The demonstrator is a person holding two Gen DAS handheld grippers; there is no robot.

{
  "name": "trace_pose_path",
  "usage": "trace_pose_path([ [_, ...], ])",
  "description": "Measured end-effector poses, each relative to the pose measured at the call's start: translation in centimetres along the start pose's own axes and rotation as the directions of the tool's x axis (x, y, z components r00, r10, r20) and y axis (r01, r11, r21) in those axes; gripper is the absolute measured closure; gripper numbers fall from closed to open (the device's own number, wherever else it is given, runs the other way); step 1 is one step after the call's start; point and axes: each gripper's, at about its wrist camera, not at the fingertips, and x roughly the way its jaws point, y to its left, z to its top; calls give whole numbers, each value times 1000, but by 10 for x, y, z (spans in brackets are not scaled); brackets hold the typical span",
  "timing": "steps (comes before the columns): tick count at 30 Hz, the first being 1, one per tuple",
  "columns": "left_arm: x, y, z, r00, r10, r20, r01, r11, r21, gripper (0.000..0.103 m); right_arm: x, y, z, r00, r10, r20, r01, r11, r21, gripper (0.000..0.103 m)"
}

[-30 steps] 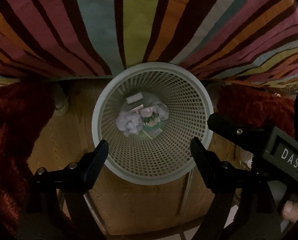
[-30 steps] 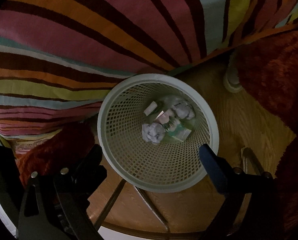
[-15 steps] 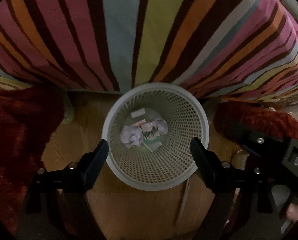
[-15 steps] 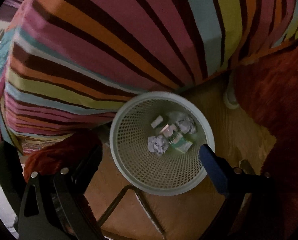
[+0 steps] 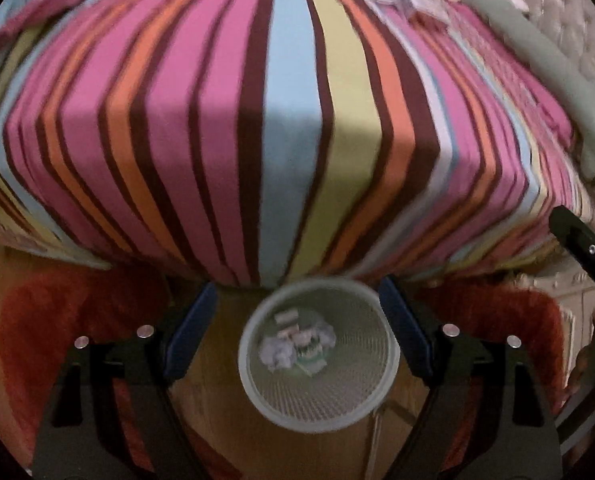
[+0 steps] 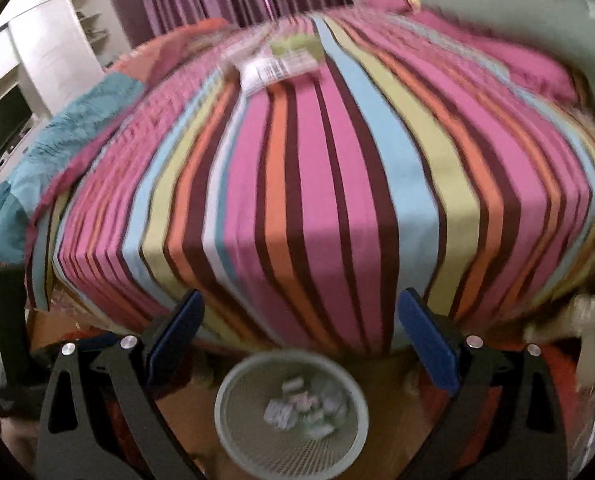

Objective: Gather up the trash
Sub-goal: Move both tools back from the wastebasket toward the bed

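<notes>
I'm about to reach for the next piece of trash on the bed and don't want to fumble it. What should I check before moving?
1. Left gripper open and holding nothing: ok.
2. Right gripper open and holding nothing: ok.
3. Trash left to pick up: ok, pale wrappers lie on the striped bedspread at its far side.
4. Basket upright on the floor against the foot of the bed: ok, crumpled paper lies inside.
5. Path over the bedspread to the wrappers free of obstacles: ok.
6. Kind and number of wrappers: cannot tell, the pictures are blurred.
</notes>
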Motion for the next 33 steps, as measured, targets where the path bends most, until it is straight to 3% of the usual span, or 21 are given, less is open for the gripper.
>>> trace_pose_path([
  [8, -17, 3, 50, 994, 23, 104, -25, 1000, 18, 22, 4, 1, 49, 996, 0, 87, 3, 999, -36, 10],
  [21, -13, -8, 118, 987, 16, 162, -24, 999, 49, 22, 35, 6, 97, 997, 38, 74, -31, 996, -86, 10],
  [33, -4, -28, 203, 970, 17, 241, -46, 992, 115, 22, 69, 15, 141, 995, 82, 62, -73, 988, -137, 10],
])
